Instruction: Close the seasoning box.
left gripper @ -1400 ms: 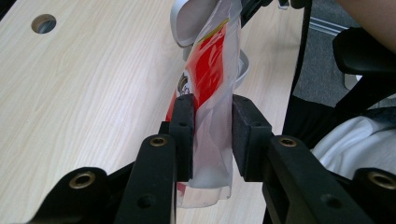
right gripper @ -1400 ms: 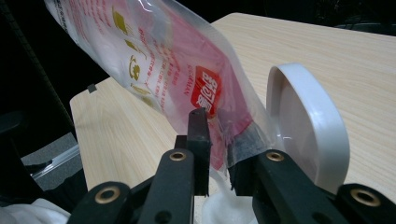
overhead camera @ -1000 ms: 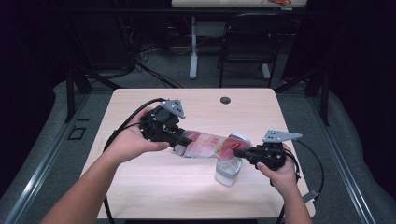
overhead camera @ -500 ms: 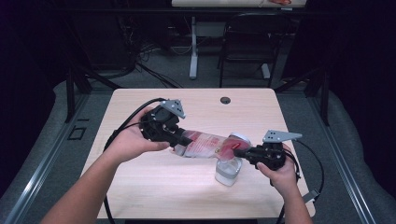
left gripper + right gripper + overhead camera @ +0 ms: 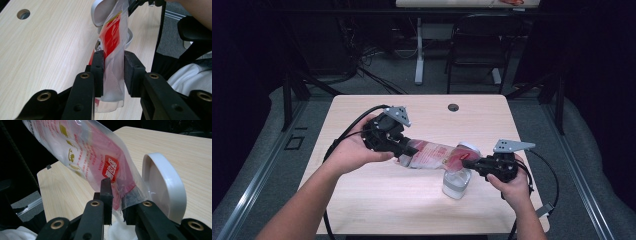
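Red-printed plastic pouch (image 5: 434,155), long axis nine-to-three o'clock, held above table (image 5: 362,200): left tongs (image 5: 404,150) clamp its nine-o'clock end, right tongs (image 5: 472,162) its three-o'clock end.

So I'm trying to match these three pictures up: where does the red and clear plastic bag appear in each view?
High view: the bag stretches between both grippers at table centre.
Left gripper view: it rises from between the jaws to the top centre.
Right gripper view: it runs from the upper left down into the jaws.
Shared landmark: the white lid beside the bag.
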A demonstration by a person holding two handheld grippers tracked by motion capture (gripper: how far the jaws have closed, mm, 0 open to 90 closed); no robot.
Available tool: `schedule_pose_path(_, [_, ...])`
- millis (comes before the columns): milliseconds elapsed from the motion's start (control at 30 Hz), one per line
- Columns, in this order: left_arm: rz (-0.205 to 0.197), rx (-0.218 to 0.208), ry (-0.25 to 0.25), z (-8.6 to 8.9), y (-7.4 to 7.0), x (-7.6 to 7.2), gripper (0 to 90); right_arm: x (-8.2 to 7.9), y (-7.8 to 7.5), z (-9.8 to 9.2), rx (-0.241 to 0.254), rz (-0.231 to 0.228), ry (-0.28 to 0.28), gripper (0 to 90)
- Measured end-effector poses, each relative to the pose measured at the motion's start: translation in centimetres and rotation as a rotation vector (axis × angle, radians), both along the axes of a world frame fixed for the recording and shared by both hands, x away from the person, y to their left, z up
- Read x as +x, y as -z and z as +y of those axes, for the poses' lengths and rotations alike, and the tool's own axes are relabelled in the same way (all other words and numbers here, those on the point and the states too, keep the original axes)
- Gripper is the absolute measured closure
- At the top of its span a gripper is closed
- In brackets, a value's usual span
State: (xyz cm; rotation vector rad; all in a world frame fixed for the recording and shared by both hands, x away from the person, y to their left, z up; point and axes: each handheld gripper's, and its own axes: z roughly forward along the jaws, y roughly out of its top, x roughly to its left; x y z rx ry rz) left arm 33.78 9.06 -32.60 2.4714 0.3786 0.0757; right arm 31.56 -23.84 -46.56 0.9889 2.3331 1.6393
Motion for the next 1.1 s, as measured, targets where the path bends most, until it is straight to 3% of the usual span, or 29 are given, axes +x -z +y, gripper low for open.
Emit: schedule_pose_path(1100, [0.000, 0.000, 0.002, -0.22, -0.16, -0.01, 72.4, 0.02, 0.09, -0.04, 0.002, 0.004, 0.003, 81.1])
